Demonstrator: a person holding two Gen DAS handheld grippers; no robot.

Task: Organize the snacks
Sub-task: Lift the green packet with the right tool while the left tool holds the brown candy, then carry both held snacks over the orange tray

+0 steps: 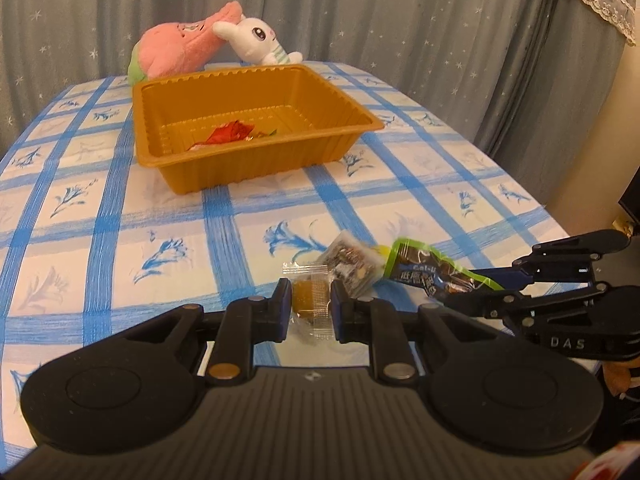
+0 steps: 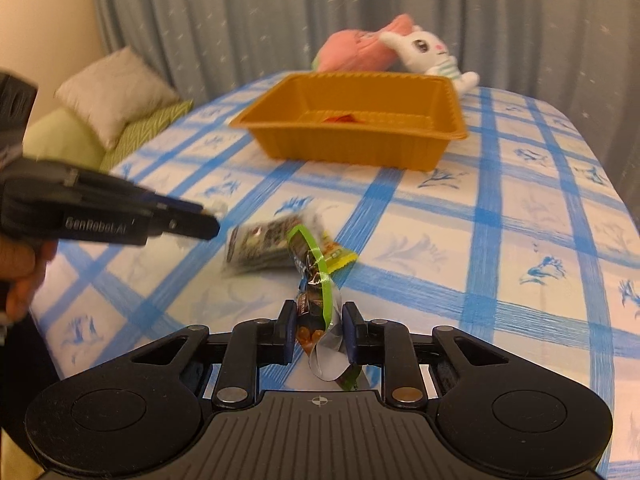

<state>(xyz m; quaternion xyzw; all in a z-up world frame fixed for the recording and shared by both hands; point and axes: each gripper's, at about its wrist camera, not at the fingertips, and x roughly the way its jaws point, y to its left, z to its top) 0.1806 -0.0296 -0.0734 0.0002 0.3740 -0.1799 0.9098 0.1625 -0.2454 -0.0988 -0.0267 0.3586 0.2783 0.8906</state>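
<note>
The right claw (image 2: pixel 319 330) was clamped on the green snack packet (image 2: pixel 316 280), the left claw (image 1: pixel 310 308) on a clear-wrapped sweet (image 1: pixel 310 300), both well short of the orange tray (image 1: pixel 256 120); light, crinkly, probably slippery wrappers, best pinched mid-body.

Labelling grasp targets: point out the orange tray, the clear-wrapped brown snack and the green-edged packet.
orange tray (image 1: pixel 256 162): left wrist view, near outer wall.
clear-wrapped brown snack (image 1: pixel 310 298): left wrist view, brown middle between the fingers.
green-edged packet (image 2: pixel 314 312): right wrist view, dark printed face.
</note>
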